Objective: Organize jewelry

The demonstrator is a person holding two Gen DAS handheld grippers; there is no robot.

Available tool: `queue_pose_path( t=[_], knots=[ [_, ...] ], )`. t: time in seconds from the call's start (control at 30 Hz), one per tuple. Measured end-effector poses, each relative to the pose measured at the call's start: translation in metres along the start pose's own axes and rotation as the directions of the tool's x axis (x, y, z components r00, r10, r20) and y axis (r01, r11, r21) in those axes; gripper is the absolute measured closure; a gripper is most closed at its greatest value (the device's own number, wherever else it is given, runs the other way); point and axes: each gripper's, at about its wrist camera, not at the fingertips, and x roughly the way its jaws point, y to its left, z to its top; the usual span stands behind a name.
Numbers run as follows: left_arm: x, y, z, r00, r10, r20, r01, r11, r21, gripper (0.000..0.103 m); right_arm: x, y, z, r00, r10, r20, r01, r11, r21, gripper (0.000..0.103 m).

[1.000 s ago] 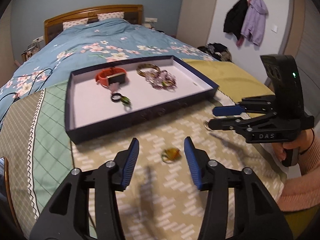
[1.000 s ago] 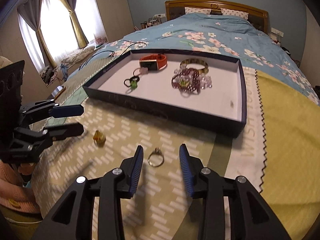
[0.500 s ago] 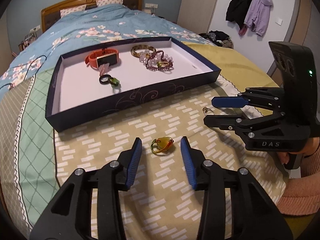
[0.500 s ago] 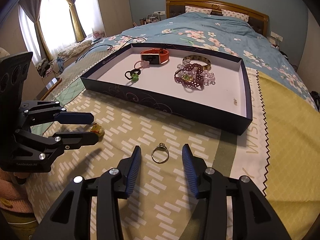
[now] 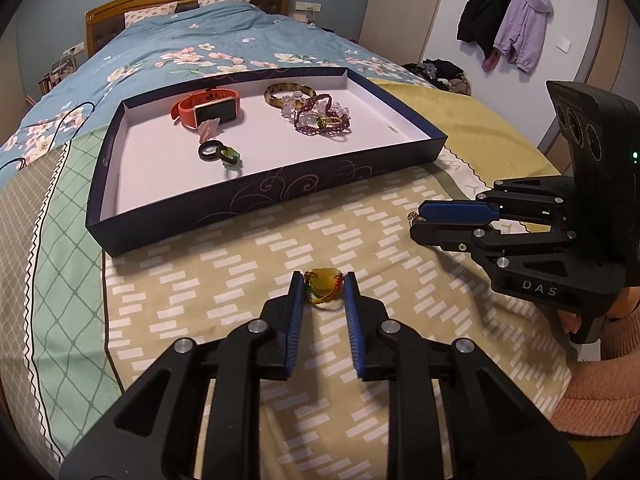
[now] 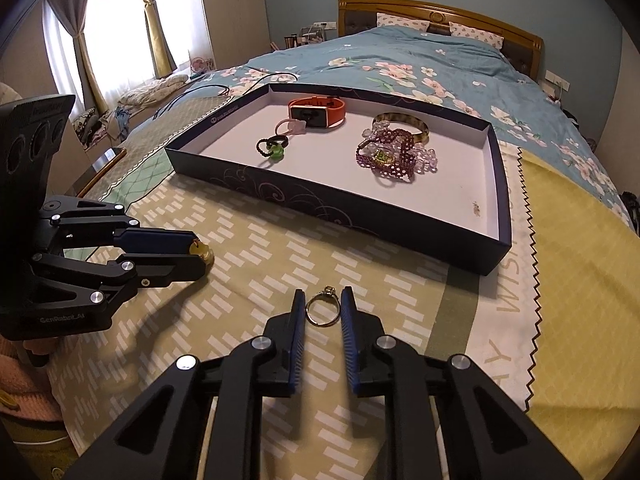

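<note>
An amber-stone ring with a beaded band [image 5: 322, 286] lies on the patterned cloth between the pads of my left gripper [image 5: 323, 284], whose jaws are closing onto it and touch both its sides. A thin metal ring with a small stone [image 6: 323, 310] sits between the pads of my right gripper [image 6: 323, 308], also closing and touching it. Beyond them stands a dark blue tray [image 5: 280, 196] holding an orange watch [image 5: 208, 110], beaded bracelets [image 5: 316, 114] and small rings [image 5: 220, 154].
Everything rests on a bed with a blue floral quilt [image 5: 224, 40]. A yellow cloth [image 6: 572, 280] lies right of the tray. A hand in a pink sleeve [image 5: 600, 384] holds the right gripper. Coats [image 5: 504, 20] hang on the far wall.
Both grippers' jaws have narrowed around their rings. The left gripper has come down and forward over the amber ring; the right one has barely moved.
</note>
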Motion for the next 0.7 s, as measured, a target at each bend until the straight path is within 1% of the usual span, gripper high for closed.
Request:
queue_pose_path(
  t=[0.3,0.7],
  knots=[
    [-0.004,-0.001,-0.001,1.0,0.002,0.019,-0.002,1.0,-0.01,0.084,-0.002,-0.003,0.001,1.0,0.012,0.011,-0.013,1.0,0.024,0.087],
    [-0.012,-0.003,-0.002,0.999,0.013,0.044,-0.012,1.0,-0.017,0.084,-0.011,-0.008,0.002,0.997,0.04,0.059,-0.044,0.997,0.066,0.087]
  ],
)
